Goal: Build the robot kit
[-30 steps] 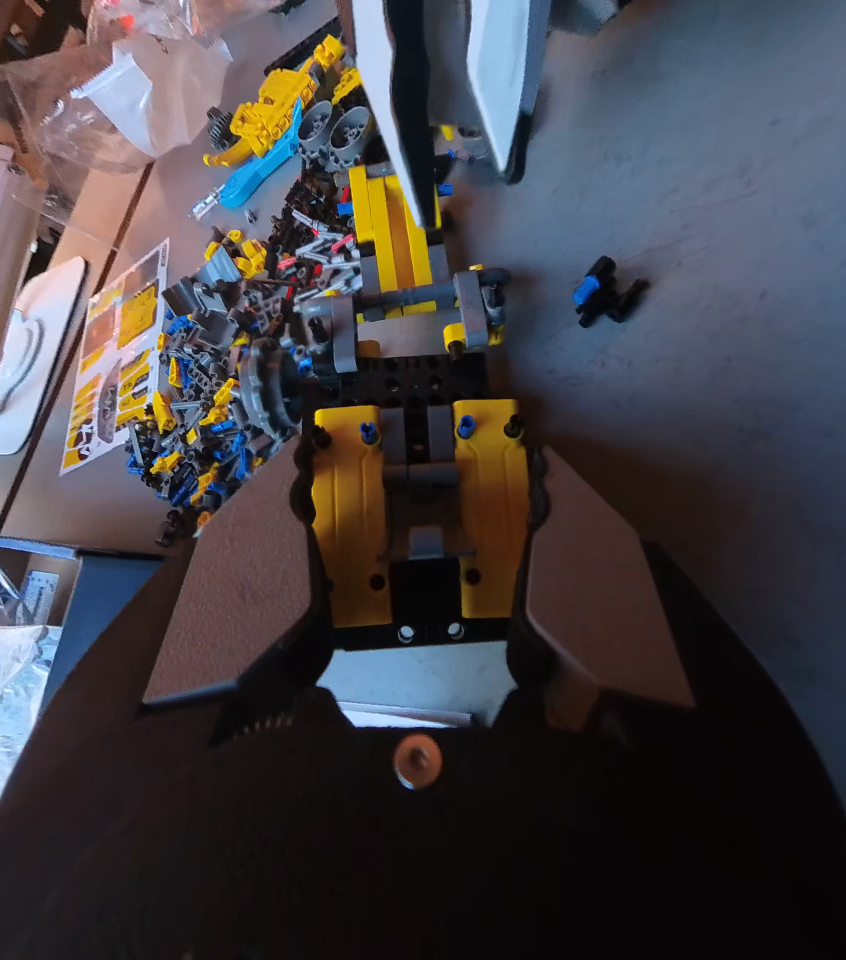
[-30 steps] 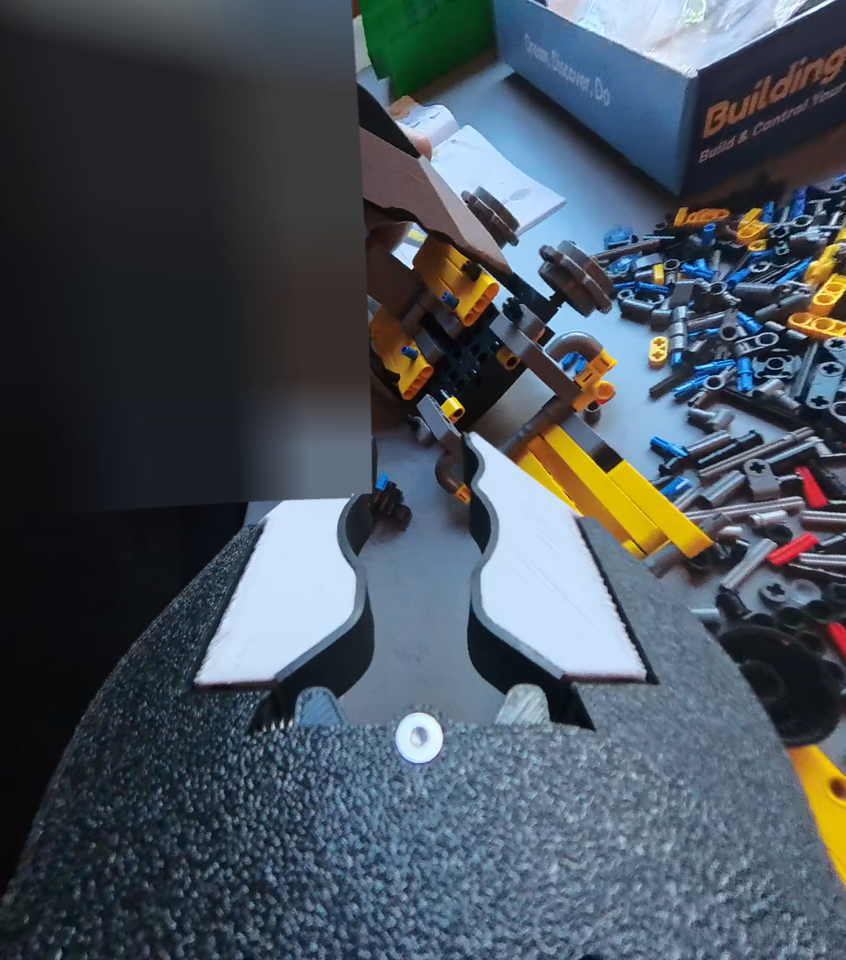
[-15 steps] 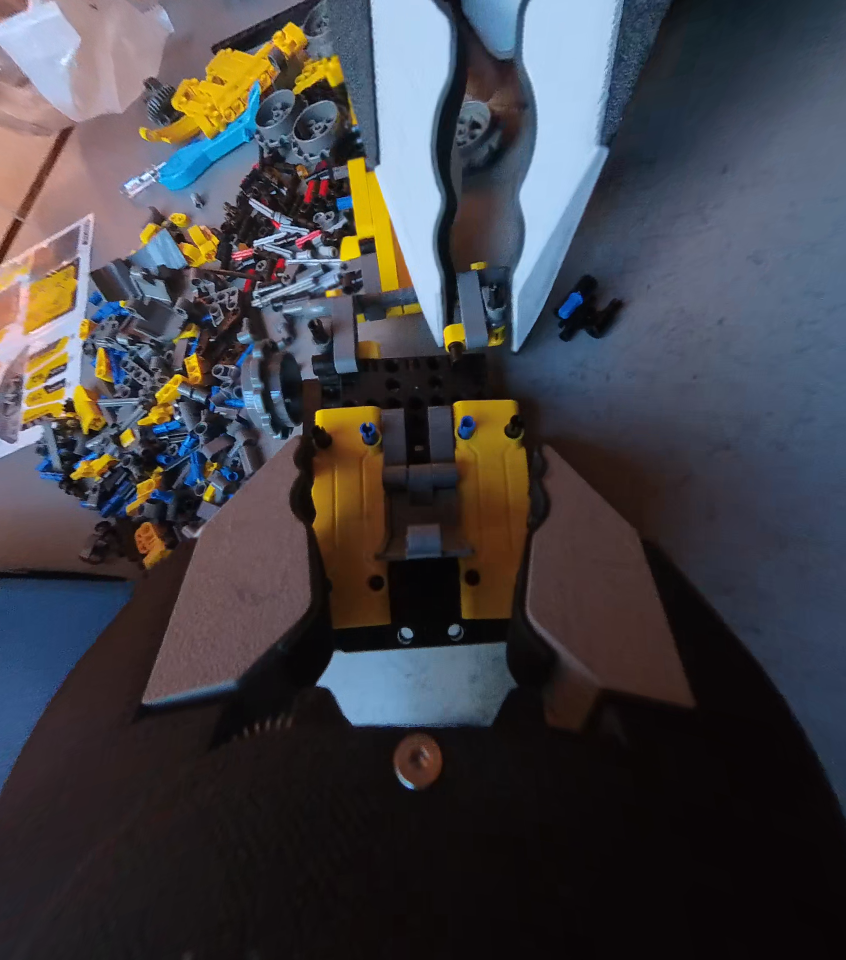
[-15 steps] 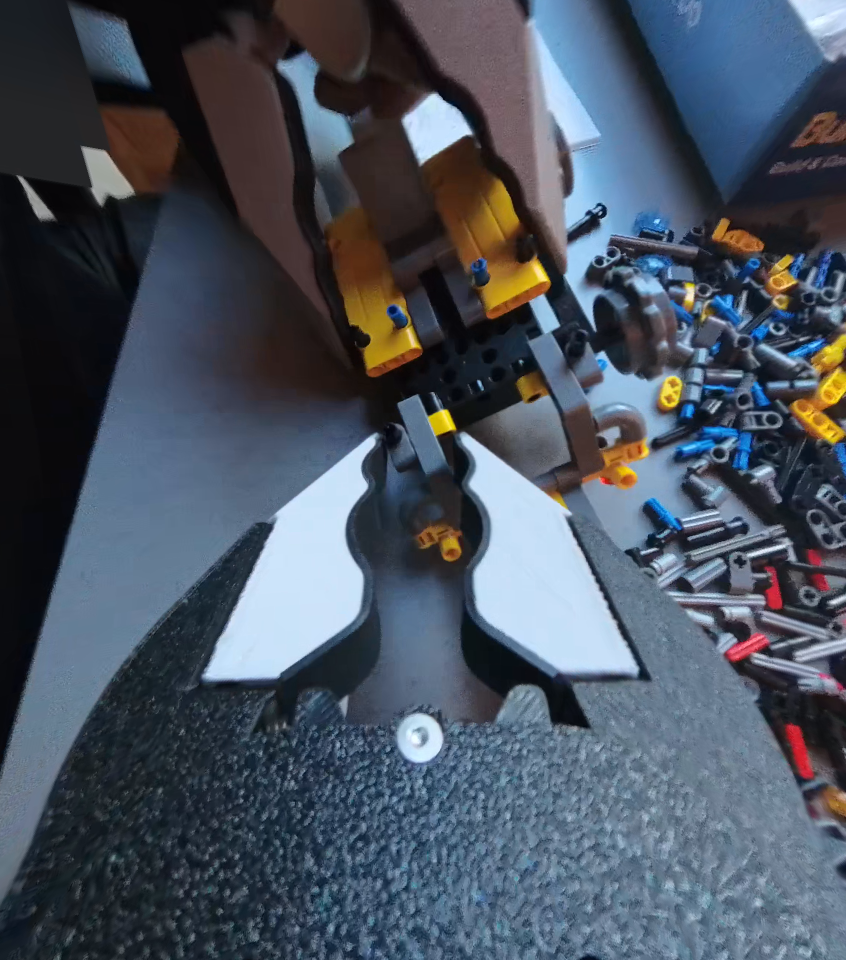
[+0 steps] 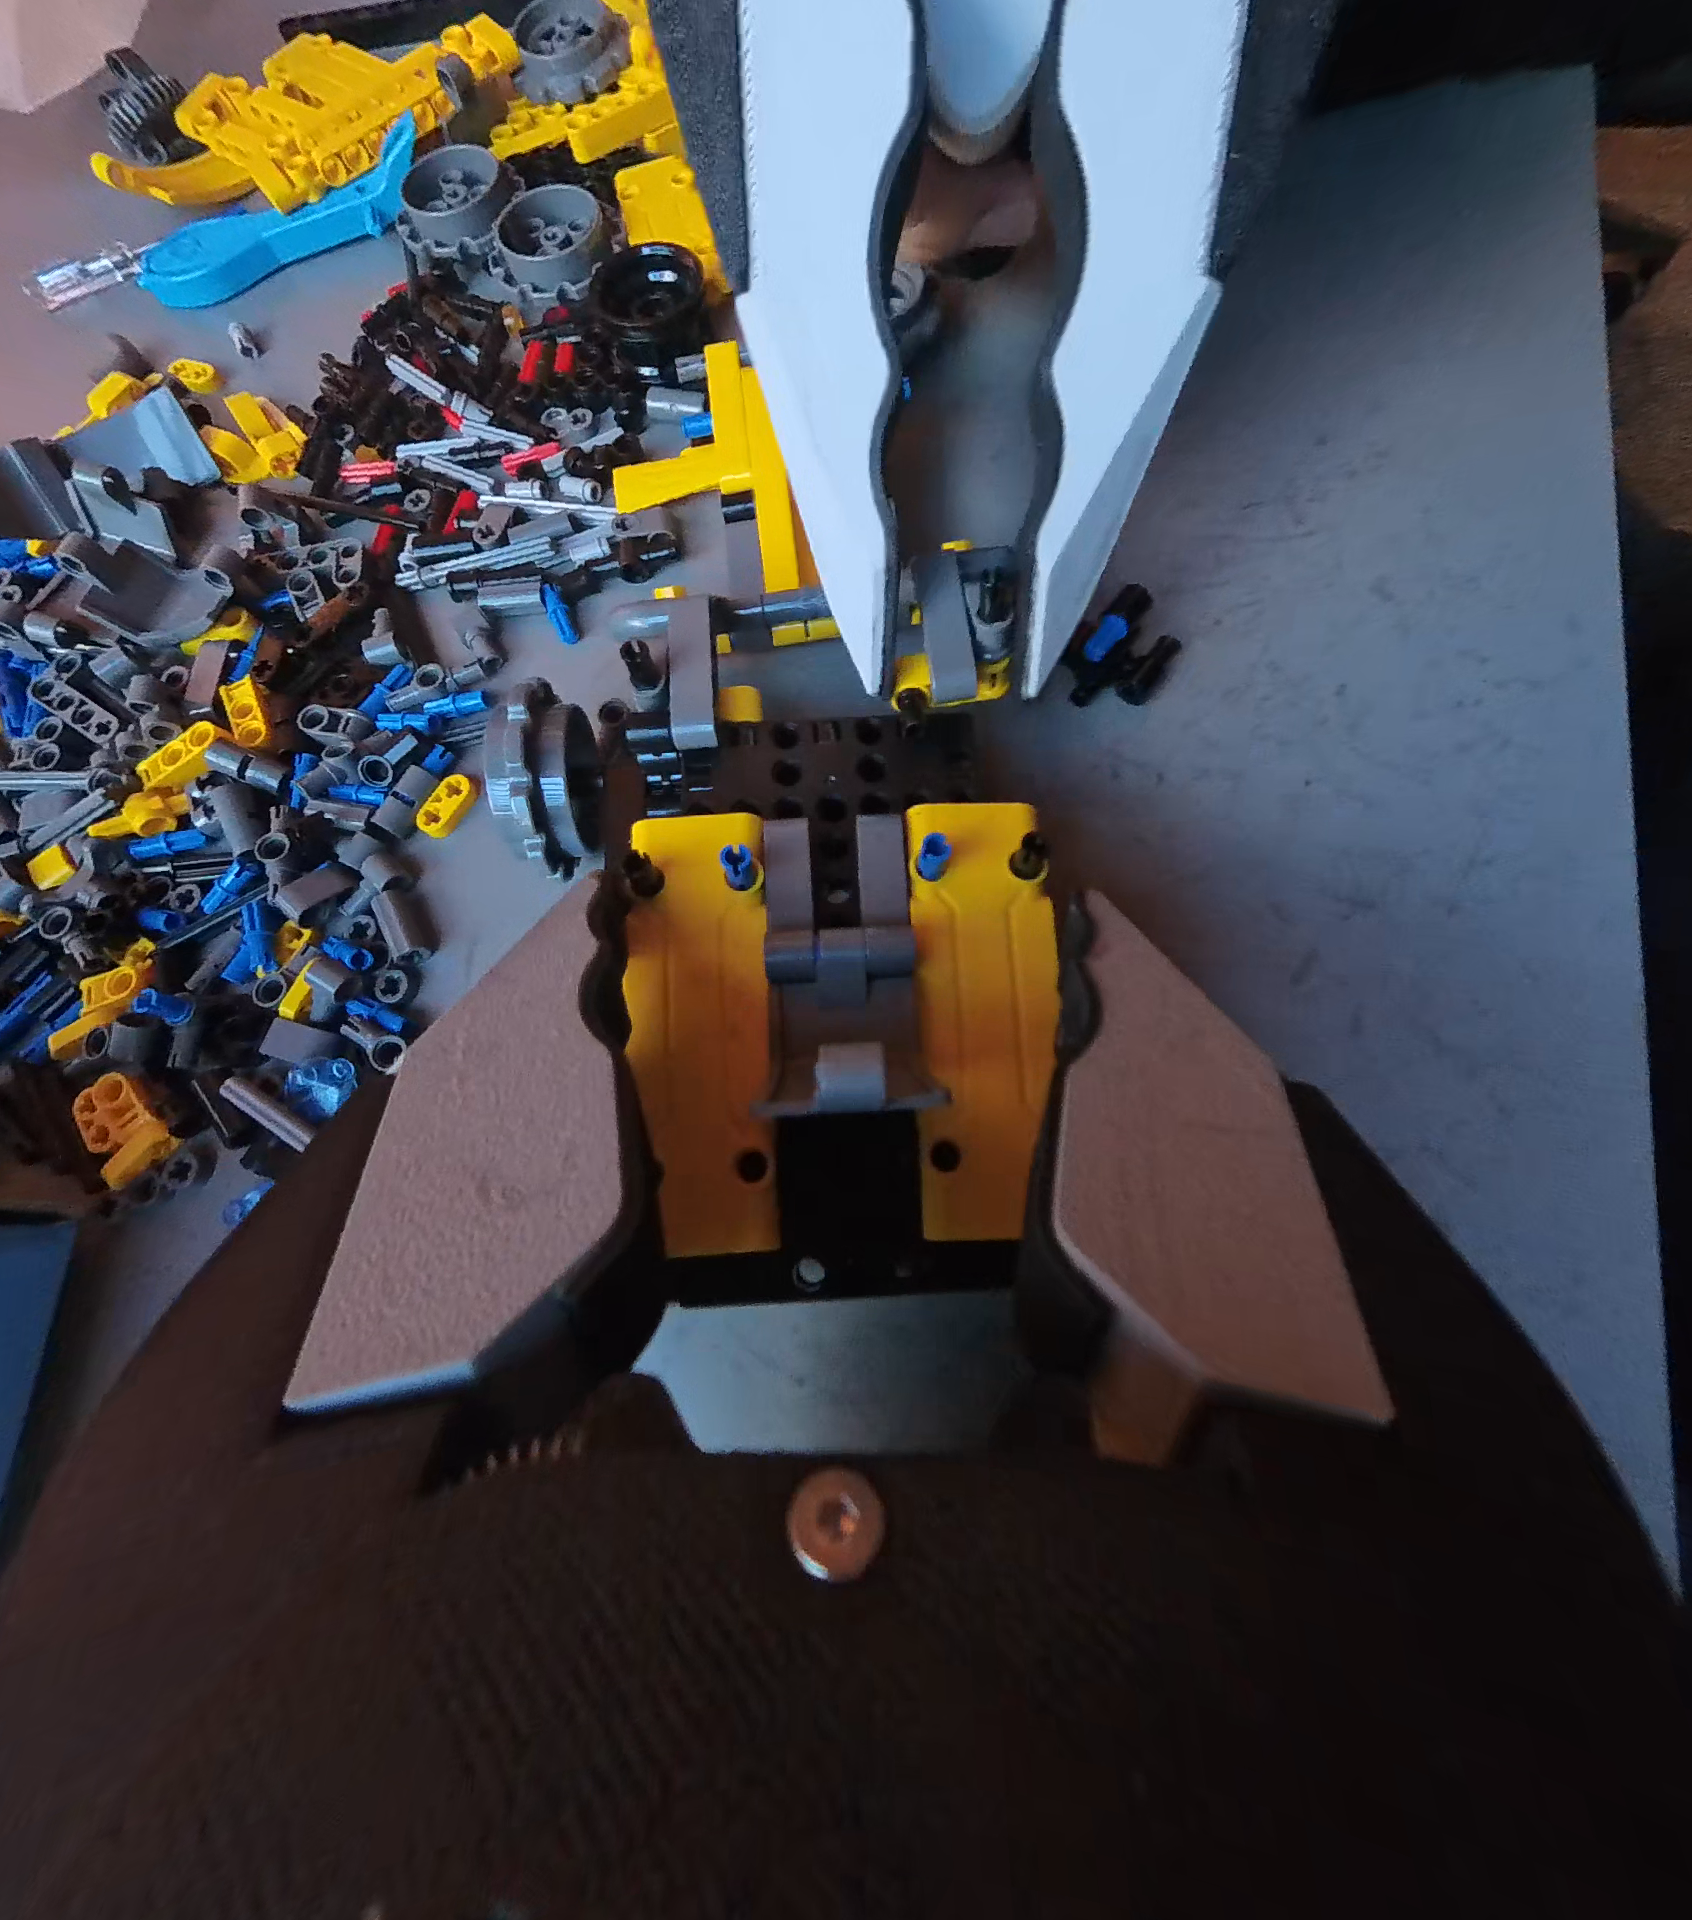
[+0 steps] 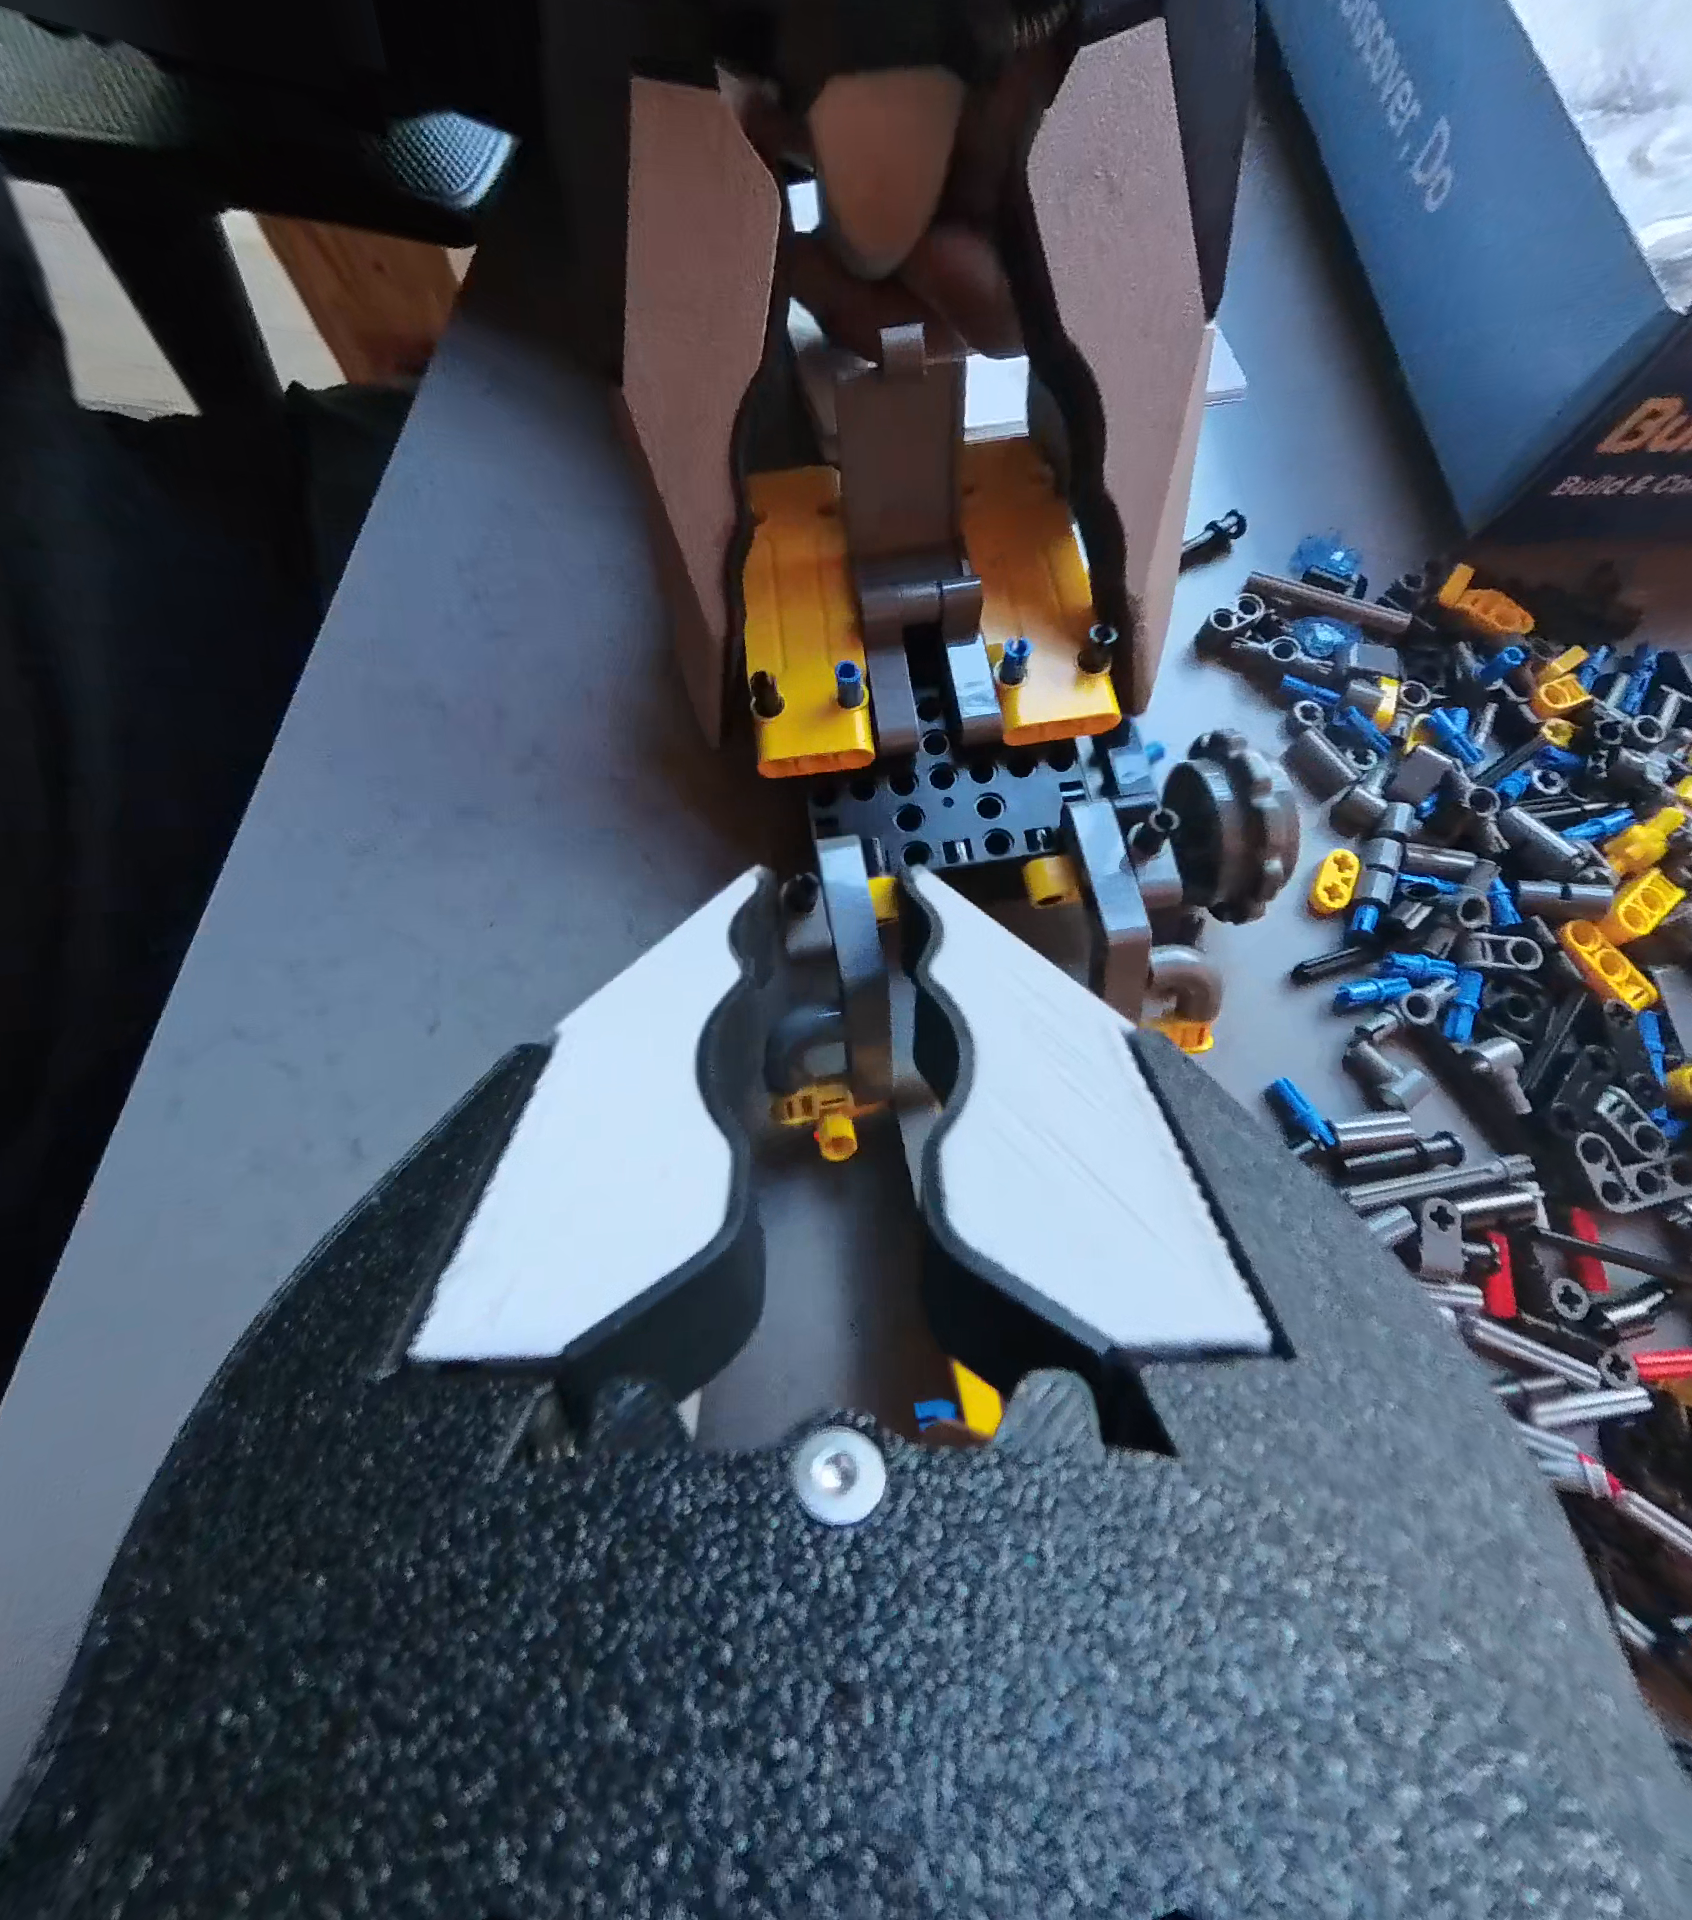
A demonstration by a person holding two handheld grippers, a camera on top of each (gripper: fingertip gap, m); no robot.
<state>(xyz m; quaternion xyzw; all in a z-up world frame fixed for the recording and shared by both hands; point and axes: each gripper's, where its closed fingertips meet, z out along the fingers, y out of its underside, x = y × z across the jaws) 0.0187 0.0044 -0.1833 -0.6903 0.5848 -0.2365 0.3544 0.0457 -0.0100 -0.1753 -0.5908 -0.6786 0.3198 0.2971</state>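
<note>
Risk was the grey link arm (image 6: pixel 857 940) popping off: right gripper (image 6: pixel 837 904) clamped it while left gripper (image 5: pixel 837 914) gripped the yellow model (image 5: pixel 696 1039) near the desk (image 5: pixel 1393 935) edge. Opposing pull could've split the joint into the loose parts pile (image 5: pixel 198 810).

A yellow, black and grey brick model (image 5: pixel 842 997) sits between brown pads (image 5: pixel 489 1195); white pads (image 6: pixel 613 1132) flank its grey arm (image 6: pixel 857 966). At nine o'clock, blue, yellow, red and grey loose pieces (image 5: pixel 198 790) dot the grey table (image 5: pixel 1393 831).
</note>
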